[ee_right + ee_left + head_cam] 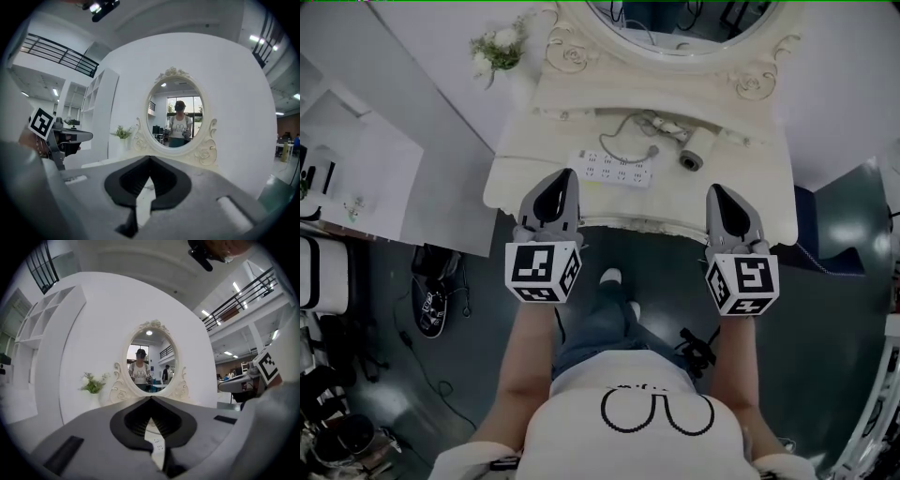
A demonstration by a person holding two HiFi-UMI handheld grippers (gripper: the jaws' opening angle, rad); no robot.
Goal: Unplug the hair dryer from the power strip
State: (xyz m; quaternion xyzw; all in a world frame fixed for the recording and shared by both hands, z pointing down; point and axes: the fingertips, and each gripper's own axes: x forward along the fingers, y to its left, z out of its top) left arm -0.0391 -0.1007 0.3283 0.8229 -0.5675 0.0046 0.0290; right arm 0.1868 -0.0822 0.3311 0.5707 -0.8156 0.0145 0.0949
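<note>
Both grippers, left gripper (565, 180) and right gripper (716, 192), clenched shut, empty, held level at table (572, 103) front. Power strip (616, 171) on tabletop near front edge, long axis left-right. Hair dryer (689, 157) just right of it, nozzle facing front.

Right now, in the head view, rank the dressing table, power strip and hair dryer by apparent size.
Largest: dressing table.
Next: power strip.
Smallest: hair dryer, though its outline is hard to trace.
</note>
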